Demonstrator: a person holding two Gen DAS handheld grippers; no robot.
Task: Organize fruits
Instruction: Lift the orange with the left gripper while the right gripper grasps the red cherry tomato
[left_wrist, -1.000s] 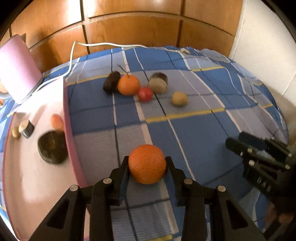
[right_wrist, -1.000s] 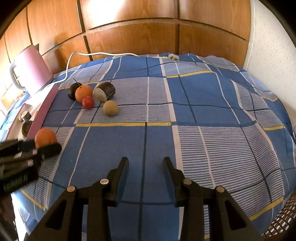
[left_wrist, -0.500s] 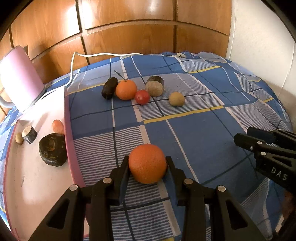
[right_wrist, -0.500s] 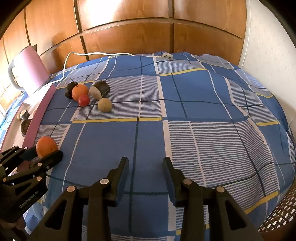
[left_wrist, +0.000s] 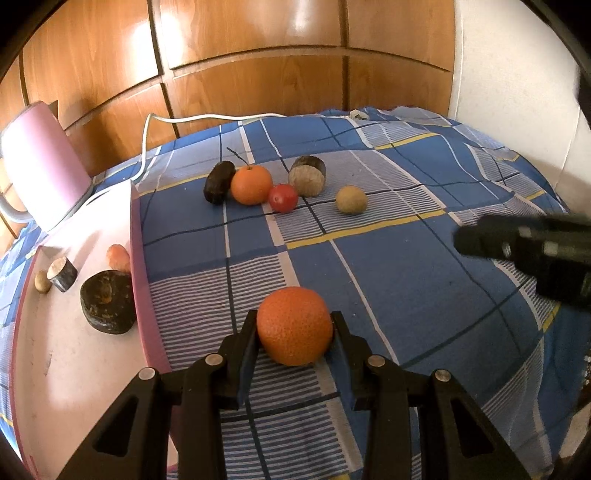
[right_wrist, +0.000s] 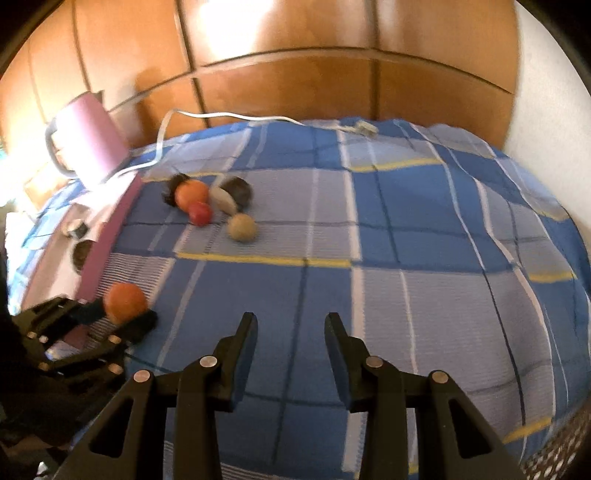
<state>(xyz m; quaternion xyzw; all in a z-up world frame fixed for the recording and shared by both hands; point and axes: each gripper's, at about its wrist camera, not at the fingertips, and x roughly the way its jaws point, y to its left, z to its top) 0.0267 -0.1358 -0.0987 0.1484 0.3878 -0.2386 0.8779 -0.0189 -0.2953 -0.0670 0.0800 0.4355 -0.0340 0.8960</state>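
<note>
My left gripper (left_wrist: 294, 325) is shut on an orange (left_wrist: 294, 325) and holds it just above the blue checked cloth, right of the pink tray (left_wrist: 74, 373). It also shows in the right wrist view (right_wrist: 123, 308), with the orange (right_wrist: 125, 302). Farther back lie a stemmed orange (left_wrist: 251, 184), a red fruit (left_wrist: 283, 198), a dark oval fruit (left_wrist: 219, 181), a brown cut fruit (left_wrist: 307, 180) and a tan round fruit (left_wrist: 351, 199). My right gripper (right_wrist: 290, 328) is open and empty over the cloth; it shows blurred in the left wrist view (left_wrist: 517, 243).
The tray holds a dark round fruit (left_wrist: 107, 302), a small orange-pink piece (left_wrist: 118, 256), a small cut stub (left_wrist: 62, 269) and a tiny tan ball (left_wrist: 42, 281). A pink kettle (left_wrist: 40, 173) and white cable (left_wrist: 177, 120) are behind. Wooden panels back the bed.
My right gripper has risen and swung toward the fruit group, blurring its view. My left gripper still holds the orange in nearly the same place beside the tray.
</note>
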